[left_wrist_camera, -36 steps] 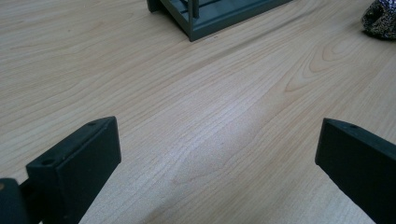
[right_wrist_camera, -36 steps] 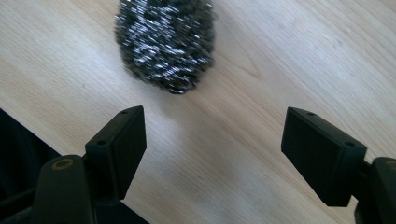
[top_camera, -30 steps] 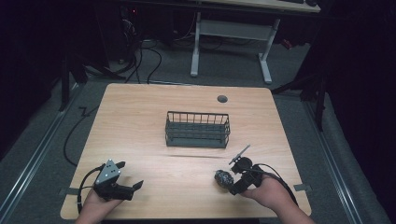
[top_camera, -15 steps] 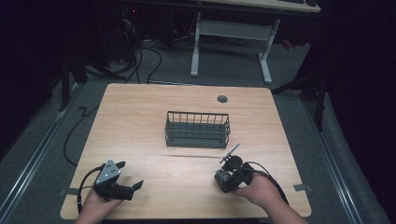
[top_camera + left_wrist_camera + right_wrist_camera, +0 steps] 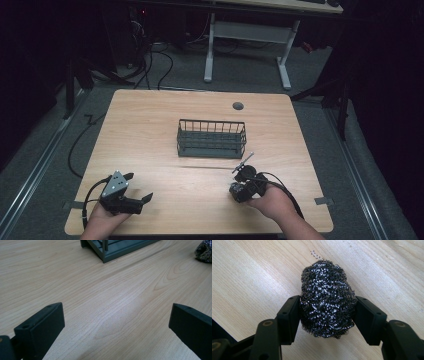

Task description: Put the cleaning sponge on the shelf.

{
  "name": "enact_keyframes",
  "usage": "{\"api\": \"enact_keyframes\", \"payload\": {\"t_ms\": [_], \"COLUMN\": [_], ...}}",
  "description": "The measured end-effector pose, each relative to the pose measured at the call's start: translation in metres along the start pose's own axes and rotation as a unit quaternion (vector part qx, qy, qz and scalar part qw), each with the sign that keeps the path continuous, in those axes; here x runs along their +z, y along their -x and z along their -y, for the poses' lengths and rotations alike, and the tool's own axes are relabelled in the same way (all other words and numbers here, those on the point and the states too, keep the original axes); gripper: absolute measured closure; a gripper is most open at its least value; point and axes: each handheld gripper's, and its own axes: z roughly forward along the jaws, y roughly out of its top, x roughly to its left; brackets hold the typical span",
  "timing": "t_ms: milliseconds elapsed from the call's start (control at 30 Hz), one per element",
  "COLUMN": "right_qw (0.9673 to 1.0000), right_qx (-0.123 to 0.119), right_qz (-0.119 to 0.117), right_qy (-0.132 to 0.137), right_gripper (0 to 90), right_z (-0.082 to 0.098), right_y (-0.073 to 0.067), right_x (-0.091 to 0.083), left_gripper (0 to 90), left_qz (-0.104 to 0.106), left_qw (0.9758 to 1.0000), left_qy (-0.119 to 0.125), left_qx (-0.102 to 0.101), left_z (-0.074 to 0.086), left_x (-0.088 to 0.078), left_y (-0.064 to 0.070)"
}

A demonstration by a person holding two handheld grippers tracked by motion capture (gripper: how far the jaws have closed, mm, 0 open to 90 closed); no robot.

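right gripper (image 5: 327, 315): jaws just closed onto the steel scourer (image 5: 327, 302) (lying on the table (image 5: 150, 130)) | grip taken, lift possible | left gripper (image 5: 115, 322): held wide open, empty

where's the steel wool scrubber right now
The steel wool scrubber sits on the table, squeezed in the right hand-held gripper, near-right of the wire basket.
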Motion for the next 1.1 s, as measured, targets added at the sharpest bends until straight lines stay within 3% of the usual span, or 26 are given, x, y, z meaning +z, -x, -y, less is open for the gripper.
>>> {"api": "enact_keyframes", "payload": {"t_ms": [267, 1100], "right_qw": [0.9997, 0.9999], "right_qx": [-0.021, -0.007], "right_qz": [0.002, 0.004], "right_qy": [0.008, -0.007], "right_gripper": [45.2, 45.4], "right_z": [-0.003, -0.028], "right_y": [0.001, 0.023], "right_x": [-0.01, -0.053], "left_gripper": [0.8, 0.8], "left_qz": [0.002, 0.002], "left_qw": [1.0, 1.0], "left_qy": [-0.002, 0.001], "left_qx": [0.002, -0.002], "left_z": [0.0, 0.0], "left_x": [0.001, 0.0], "left_y": [0.001, -0.001]}}
